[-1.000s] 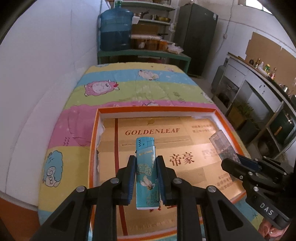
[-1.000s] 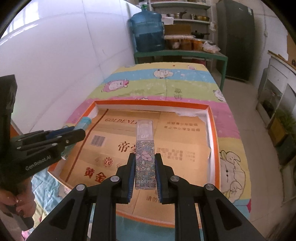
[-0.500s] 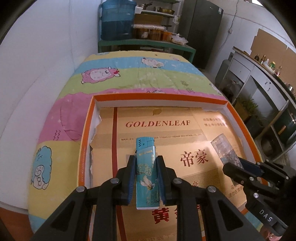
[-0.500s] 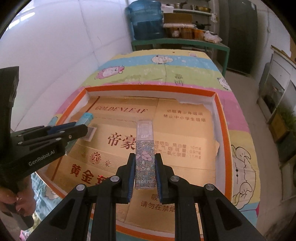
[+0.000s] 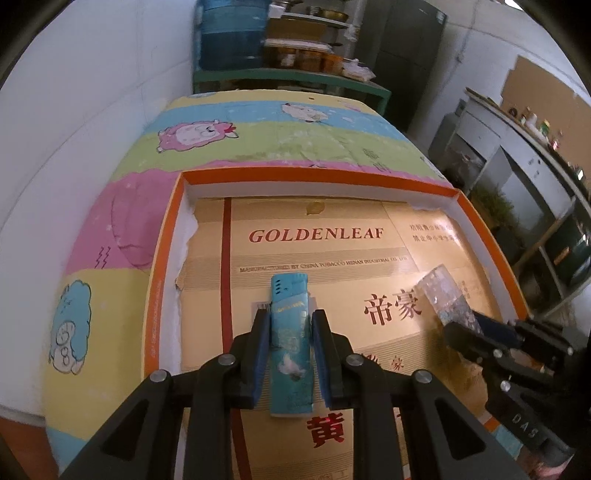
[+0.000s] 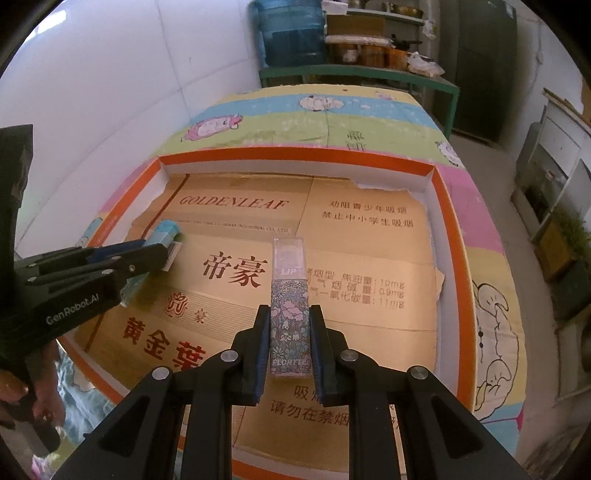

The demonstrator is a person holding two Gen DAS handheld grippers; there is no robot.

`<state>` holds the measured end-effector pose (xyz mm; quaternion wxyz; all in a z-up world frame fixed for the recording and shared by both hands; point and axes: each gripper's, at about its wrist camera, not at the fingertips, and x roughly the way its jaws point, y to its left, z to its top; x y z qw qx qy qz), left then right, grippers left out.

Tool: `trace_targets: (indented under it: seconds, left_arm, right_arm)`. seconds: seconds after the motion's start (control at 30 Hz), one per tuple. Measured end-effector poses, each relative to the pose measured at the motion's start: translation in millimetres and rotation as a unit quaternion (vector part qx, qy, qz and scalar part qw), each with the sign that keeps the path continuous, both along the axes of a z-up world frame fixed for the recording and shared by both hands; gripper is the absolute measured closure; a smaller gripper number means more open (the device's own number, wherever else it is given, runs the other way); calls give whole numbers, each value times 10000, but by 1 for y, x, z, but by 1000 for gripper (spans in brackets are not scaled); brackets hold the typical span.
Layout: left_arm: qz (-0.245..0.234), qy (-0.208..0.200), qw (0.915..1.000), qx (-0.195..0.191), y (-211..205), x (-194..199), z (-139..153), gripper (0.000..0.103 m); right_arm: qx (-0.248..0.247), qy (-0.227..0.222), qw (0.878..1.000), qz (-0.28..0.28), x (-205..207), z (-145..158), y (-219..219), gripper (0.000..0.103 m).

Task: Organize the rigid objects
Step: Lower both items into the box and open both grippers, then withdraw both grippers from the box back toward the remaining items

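Right up close, the left claw [image 5: 289, 345] has its blue pads clamped on a teal lighter [image 5: 290, 332], standing tall between the fingers, its lower end poking out below them. Over on the other side, the right claw [image 6: 289, 343] is closed tight around a floral lip-gloss box [image 6: 289, 306], clear cap up top reading LIP, brand lettering at the bottom partly cut off by the pads. Both items hang above a shallow orange-rimmed tray [image 6: 448, 236], and what's in it? Just a flattened golden cardboard sheet [image 5: 325, 236] lining the floor, printed GOLDENLEAF with red Chinese characters, its torn edges ragged along the white inner walls. From the right view, the lighter peeks out past the left claw's fingers at the tray's left side; from the left view, the lip-gloss box shows blurred at the right. The tray sits on a striped cartoon-sheep cloth [image 6: 332, 122] covering the surface. The near tray corners are hidden behind the claw bodies. Further back, a green shelf [image 6: 369, 72] carries a blue water jug [image 6: 291, 29] and jars too blurred to identify.
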<state>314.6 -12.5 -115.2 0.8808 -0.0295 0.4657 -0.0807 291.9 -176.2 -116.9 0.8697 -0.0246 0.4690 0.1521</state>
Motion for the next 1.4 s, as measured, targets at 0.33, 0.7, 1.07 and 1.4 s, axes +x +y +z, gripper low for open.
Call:
trace_targets:
  seconds: [0.33,0.7,1.07,1.4]
  left_arm:
    - [86,-93,9998,146,2,-6,2,52]
    - [-30,-353,9991,242,0,-30,18,52]
    - [163,-572,9978,294,1,-79,46,52]
    - [224,-1020,9942,264,8,-132,70,52]
  right_arm:
    - [-123,-129,9998,-65,-6,0,1,60]
    - [-73,-280,9993,-228,-19,8,-2,59]
    - [196,-545,9974,-423,-60,36,-4,59]
    - [223,-849,9955,-368,-130,61,-1,59]
